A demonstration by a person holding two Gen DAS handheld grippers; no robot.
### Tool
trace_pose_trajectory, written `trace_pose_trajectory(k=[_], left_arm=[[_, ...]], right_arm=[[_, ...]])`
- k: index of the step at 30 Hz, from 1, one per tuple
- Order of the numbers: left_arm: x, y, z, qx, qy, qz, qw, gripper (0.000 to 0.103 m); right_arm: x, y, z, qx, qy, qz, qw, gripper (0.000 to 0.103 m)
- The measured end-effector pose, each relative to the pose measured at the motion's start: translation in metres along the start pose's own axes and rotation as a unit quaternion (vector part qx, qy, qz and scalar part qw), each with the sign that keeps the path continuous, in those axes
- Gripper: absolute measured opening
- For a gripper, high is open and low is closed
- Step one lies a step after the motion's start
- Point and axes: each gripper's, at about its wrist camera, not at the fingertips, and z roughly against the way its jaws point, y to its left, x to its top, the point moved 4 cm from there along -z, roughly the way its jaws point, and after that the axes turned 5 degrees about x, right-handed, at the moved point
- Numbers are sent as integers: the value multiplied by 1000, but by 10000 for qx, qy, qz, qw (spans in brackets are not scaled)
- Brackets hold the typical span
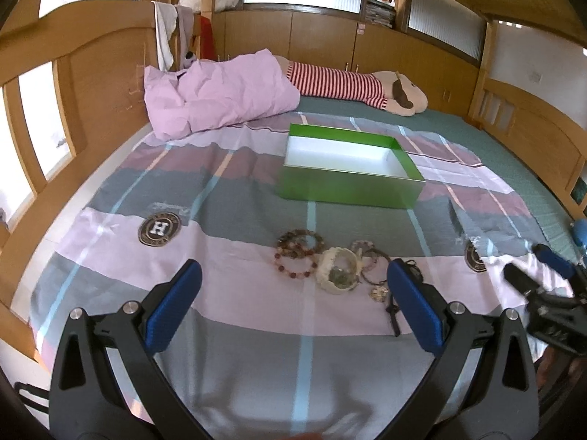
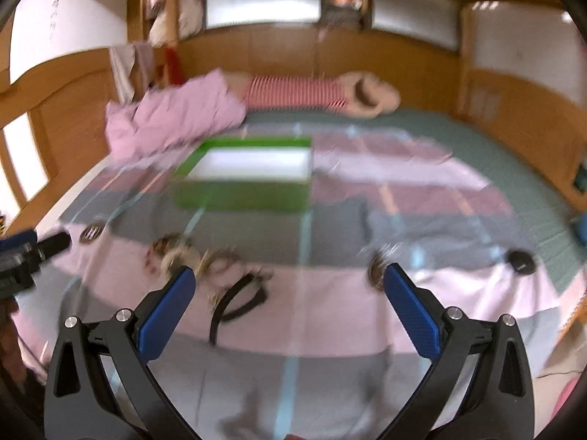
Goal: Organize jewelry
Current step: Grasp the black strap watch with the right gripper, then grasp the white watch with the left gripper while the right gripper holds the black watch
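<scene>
I have both grippers hovering low over the bed (image 1: 256, 190), and neither holds anything. My left gripper (image 1: 293, 286) has its blue-padded fingers (image 1: 414, 311) spread wide, and the right gripper (image 2: 288, 288) is spread just as wide.

The jewelry sits in one tangled heap on the pink band of the striped bedsheet (image 1: 220, 300): dark and reddish beaded bracelets (image 1: 299, 253), a pale chunky ring-shaped bracelet (image 1: 339, 269) lying against them, and thin dark cords and a pendant (image 1: 381, 286) trailing toward my left gripper's right finger. The open green cardboard box with a white interior (image 1: 348, 168) stands well beyond the heap, farther up the bed, and looks empty.

My main worry is the tangle. The pieces overlap and touch, so if I close on one bracelet I may drag a neighbour or a cord along with it, and it could drop off on the way to the box. The soft sheet is a second risk: fingers pushed down too far would pinch fabric with the beads and pull the whole cloth, shifting everything.

The right wrist view is heavily motion-blurred, so I cannot place the black looped band (image 2: 238, 300) near its left finger exactly; closing now could miss. The two grippers are also near each other around the heap, so they could knock together.
</scene>
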Motion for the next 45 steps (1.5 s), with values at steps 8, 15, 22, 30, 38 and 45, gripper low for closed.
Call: trace_pose_trajectory(k=[8,15,22,30,38,45], left_arm=[[4,18,-13,263,89,-46,9996,99],[9,32,-25,153,258,252,9992,99],[10,30,-34,117,301,181,9993,99],[-1,15,-61,37,458,-115,9989,99],[-13,-42,-112,-99,774,-893,9929,90],[-18,-71,-158,-3,1106,-1179,9869,67]], right_arm=[[-12,10,-66,-41,686,245,9973,98],[-22,18,-123,176,1434,802,9863,49],[-26,27,-159,449,1763,848,9797,16],[-9,33,-113,827,1319,719,9852,12],[15,24,-80,1032,829,576,9895,12],[17,18,-84,1131,874,556,9882,12]])
